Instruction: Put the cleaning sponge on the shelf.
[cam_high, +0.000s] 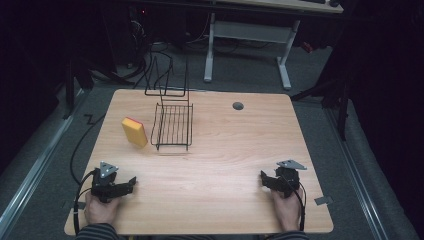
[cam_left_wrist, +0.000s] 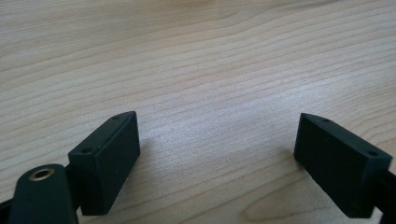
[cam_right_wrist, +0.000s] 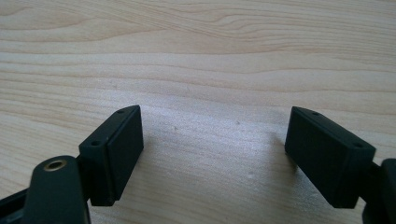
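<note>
Nothing looks started: both the left gripper (cam_high: 131, 181) and right gripper (cam_high: 263, 176) rest on the counter (cam_high: 225, 150), fingers released and empty; sponge (cam_high: 134, 132) and wire rack (cam_high: 173, 126) untouched.

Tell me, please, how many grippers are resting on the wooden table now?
2. The left gripper lies near the table's front-left corner, held by a hand. The right gripper lies near the front-right corner. Both have open jaws holding nothing.

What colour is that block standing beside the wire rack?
The sponge is yellow with a red-orange top layer, clearest in the high view.
</note>
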